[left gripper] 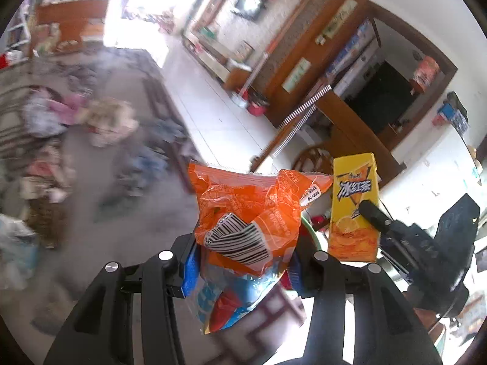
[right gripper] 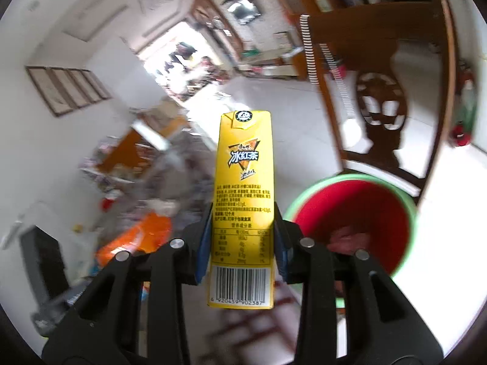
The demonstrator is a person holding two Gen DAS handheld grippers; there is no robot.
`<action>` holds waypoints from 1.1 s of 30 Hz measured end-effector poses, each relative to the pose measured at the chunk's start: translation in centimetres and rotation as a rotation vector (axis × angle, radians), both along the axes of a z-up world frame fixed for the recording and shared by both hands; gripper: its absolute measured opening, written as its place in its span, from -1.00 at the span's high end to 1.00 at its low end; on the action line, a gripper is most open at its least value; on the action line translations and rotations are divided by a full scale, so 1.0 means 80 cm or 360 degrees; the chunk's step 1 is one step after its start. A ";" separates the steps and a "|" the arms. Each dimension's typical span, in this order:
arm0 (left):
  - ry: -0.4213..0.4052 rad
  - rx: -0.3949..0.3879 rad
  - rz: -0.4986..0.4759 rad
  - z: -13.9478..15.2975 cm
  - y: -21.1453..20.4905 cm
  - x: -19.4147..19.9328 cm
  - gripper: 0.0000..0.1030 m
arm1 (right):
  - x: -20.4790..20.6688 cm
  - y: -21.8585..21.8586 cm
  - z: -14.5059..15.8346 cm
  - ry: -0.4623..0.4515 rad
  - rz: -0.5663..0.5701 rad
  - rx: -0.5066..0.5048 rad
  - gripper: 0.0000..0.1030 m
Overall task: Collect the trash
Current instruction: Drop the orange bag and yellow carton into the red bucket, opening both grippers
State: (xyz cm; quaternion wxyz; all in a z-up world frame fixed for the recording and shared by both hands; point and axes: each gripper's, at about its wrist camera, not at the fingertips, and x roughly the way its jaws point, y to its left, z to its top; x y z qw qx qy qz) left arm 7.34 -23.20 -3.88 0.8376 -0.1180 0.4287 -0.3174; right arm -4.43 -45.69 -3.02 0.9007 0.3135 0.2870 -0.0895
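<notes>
My left gripper [left gripper: 243, 263] is shut on a crumpled orange snack wrapper [left gripper: 252, 210] with a barcode. A blue and red wrapper [left gripper: 222, 301] is bunched under it between the same blue pads. My right gripper [right gripper: 243, 240] is shut on an upright yellow iced-tea carton [right gripper: 243, 182], clamped near its lower half. In the left wrist view the carton [left gripper: 353, 210] hangs just right of the orange wrapper, with one black finger [left gripper: 374, 213] across it. A red bin with a green rim [right gripper: 304, 194] sits below and right of the carton. The orange wrapper [right gripper: 137, 237] shows blurred at left.
A dark carved wooden chair [right gripper: 380, 106] stands beyond the bin on the white tiled floor [right gripper: 274, 97]. A cluttered grey surface with clothes and packets [left gripper: 76, 127] fills the left of the left wrist view. Wooden cabinets [left gripper: 304, 60] line the far wall.
</notes>
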 end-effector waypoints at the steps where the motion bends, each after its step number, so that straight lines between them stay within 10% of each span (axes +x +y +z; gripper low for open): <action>1: 0.0013 0.0012 -0.0036 -0.005 -0.014 0.004 0.15 | -0.001 -0.010 -0.011 0.0038 -0.0026 0.0013 0.33; 9: 0.0058 0.0102 -0.0257 -0.032 -0.108 0.019 0.12 | -0.005 -0.042 -0.044 0.0141 -0.0099 0.0009 0.33; 13: 0.0046 0.0156 -0.0313 -0.032 -0.130 0.018 -0.22 | -0.014 -0.049 -0.048 0.0159 -0.0154 -0.0007 -0.22; 24: -0.0072 0.0149 -0.0270 -0.015 -0.089 -0.008 -0.24 | -0.020 -0.026 -0.019 0.0101 -0.0107 0.0031 -0.22; 33: -0.0189 0.0144 -0.0043 0.014 0.020 -0.045 -0.24 | 0.008 0.098 0.053 -0.0126 0.0302 0.0034 -0.31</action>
